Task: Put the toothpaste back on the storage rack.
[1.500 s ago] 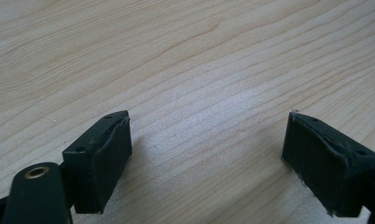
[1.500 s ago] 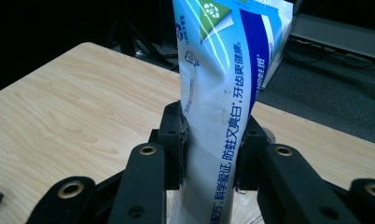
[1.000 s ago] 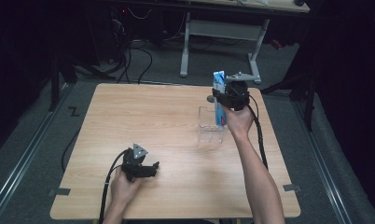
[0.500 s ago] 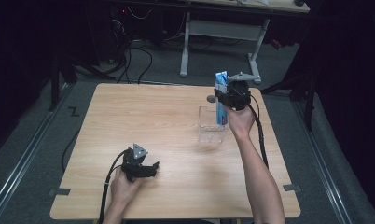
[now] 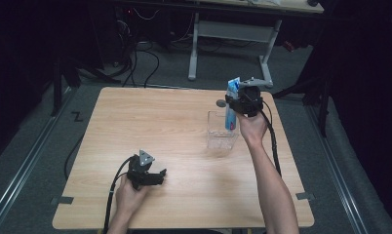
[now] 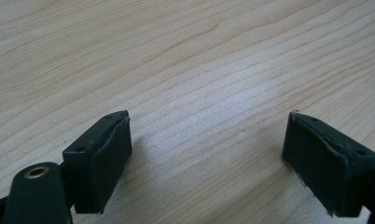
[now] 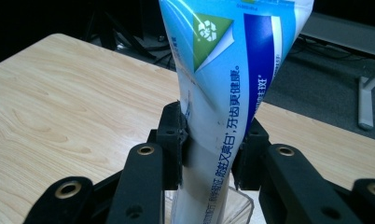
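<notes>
The right claw is clamped on a blue-and-white plastic toothpaste tube, its two black jaws pressing the tube's sides from left and right about midway up its printed body. The tube stands nearly upright, its flat crimped end topmost and its lower end down inside a clear, square plastic container. In the high view that container sits on the far right part of the pale wooden bench, with the right claw poised just above its far rim and the tube rising out of it. In the right gripper view the container's transparent rim appears just below the jaws, around the foot of the tube.

The left claw stands apart with nothing between its jaws; the left gripper view looks along them at bare wood grain just beneath. In the high view the left claw lies low at the near left part of the bench, held in the person's left hand, well apart from the container and the tube. A black cable trails from it toward the bench's near edge.
</notes>
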